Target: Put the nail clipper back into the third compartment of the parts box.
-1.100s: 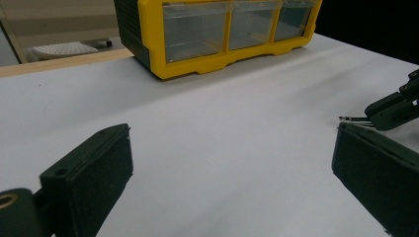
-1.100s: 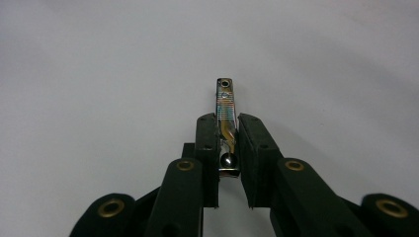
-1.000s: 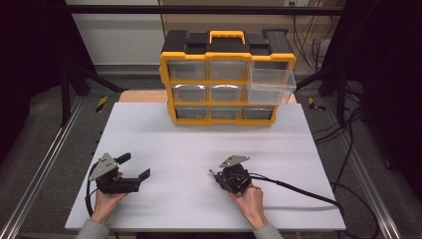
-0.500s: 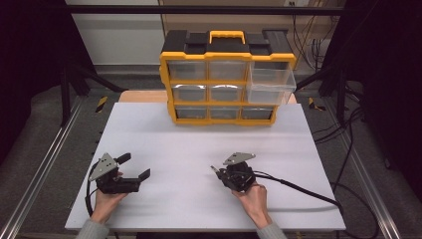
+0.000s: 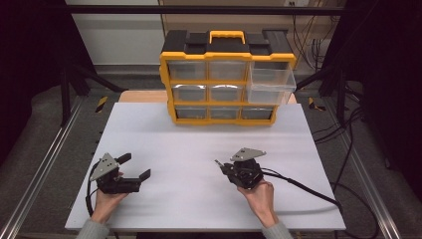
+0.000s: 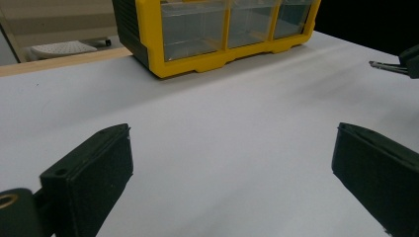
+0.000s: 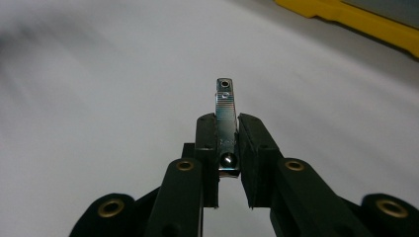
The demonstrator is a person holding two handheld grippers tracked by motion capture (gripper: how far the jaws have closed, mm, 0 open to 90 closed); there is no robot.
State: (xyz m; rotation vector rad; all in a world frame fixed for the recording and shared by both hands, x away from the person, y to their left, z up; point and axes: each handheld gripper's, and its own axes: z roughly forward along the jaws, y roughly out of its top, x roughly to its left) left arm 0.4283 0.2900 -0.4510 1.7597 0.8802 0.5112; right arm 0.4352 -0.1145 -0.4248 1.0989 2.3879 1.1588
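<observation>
The right claw is clamped on a small shiny metal piece, a ribbed flat strip with a rivet and a hole at its far end, probably a nail clipper. The pads press its near half from both sides, so the free end sticks out past the tips, likely so that end can go first into wherever the piece is meant to land. In the high view the right claw is near the front edge of the table, right of the middle, and points toward the left edge, with the metal tip poking out.

The left claw sits near the front left corner with its jaws spread wide and nothing between them, seemingly kept ready.

At the middle of the far edge stands a yellow and black drawer cabinet. Its upper right drawer is pulled out, plausibly as the place for the piece, well apart from the claw.
</observation>
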